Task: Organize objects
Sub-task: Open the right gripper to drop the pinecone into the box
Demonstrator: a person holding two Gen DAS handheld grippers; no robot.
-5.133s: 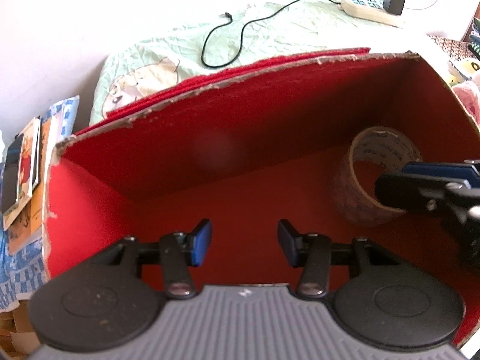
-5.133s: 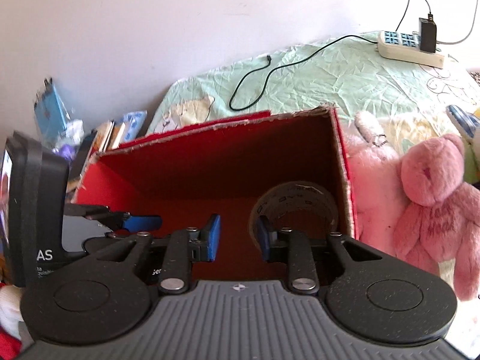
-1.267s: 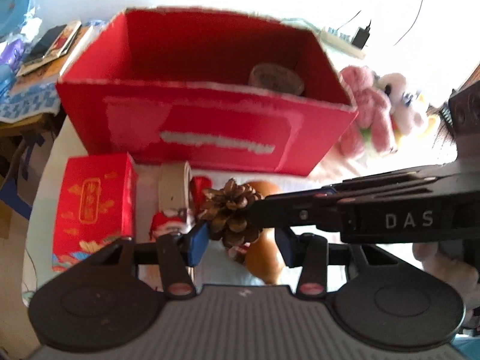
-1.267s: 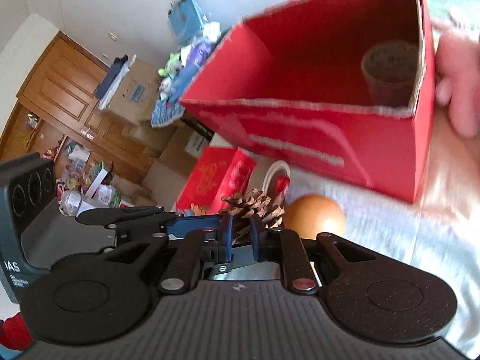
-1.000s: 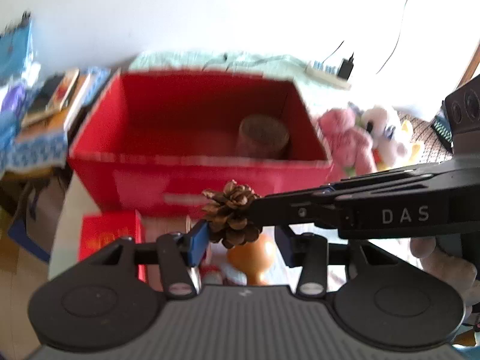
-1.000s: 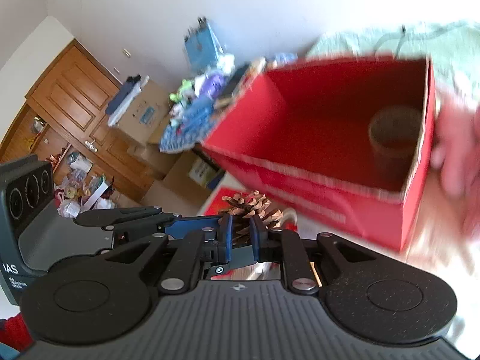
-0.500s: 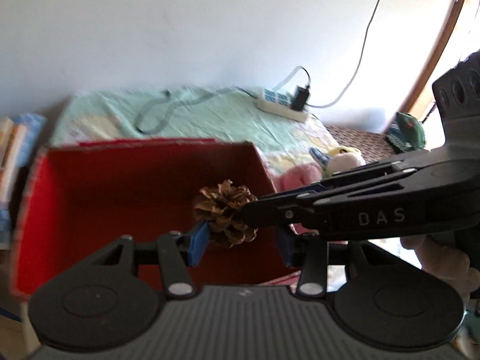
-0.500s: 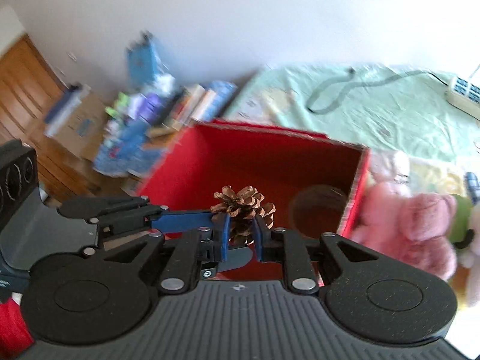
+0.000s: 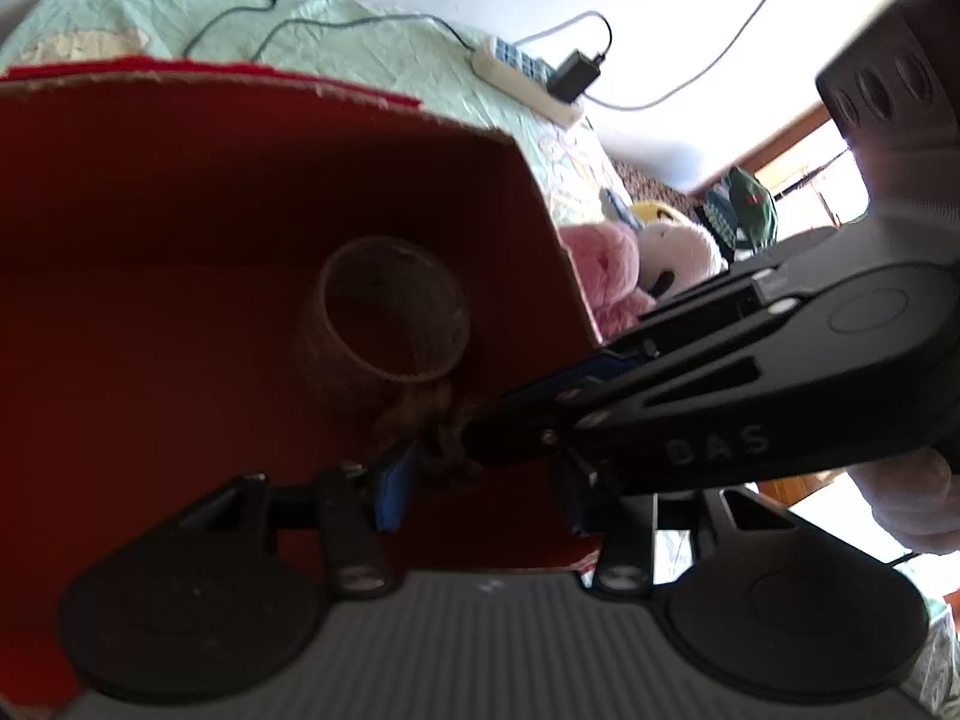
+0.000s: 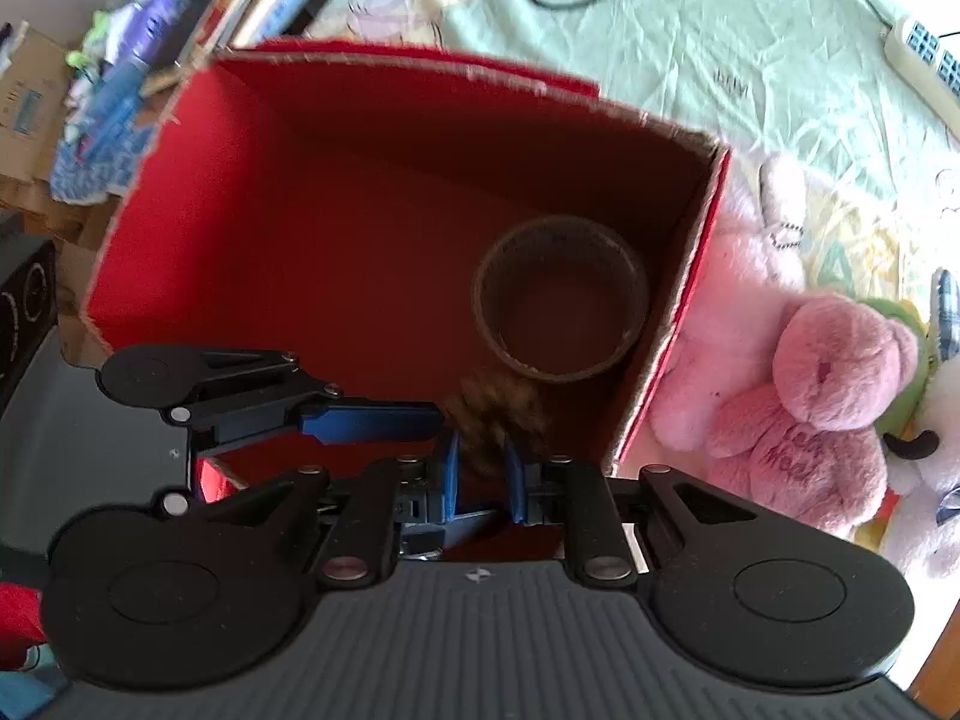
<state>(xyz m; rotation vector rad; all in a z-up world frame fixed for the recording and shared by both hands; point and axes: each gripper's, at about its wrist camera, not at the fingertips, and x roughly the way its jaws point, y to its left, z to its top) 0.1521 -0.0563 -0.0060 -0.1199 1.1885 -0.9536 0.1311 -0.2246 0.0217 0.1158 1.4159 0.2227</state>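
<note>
Now that the pine cone (image 10: pixel 495 414) has gone from hanging above the red box's rim half a second ago to sitting down inside the opening, this looks like the drop-off part of the job. It's pinched between the blue pads of the right gripper (image 10: pixel 483 474), jaws closed down narrow on its base with the scales sticking out ahead of the tips. The left gripper (image 9: pixel 480 480) is right there too, jaws spread fairly wide and holding nothing; the cone sits between them, close to the left-hand pad or maybe touching it, too dark and blurry to say. Just ahead of the jaws is the roll of clear packing tape (image 10: pixel 561 315), lying flat on the floor of the red cardboard box (image 10: pixel 180 180), up against the right wall. Past that wall are the pink plush bear (image 10: pixel 828 396) and other soft toys on the pale green sheet (image 10: pixel 690 30). I'd guess letting go is next, and the cone should land beside the tape.
</note>
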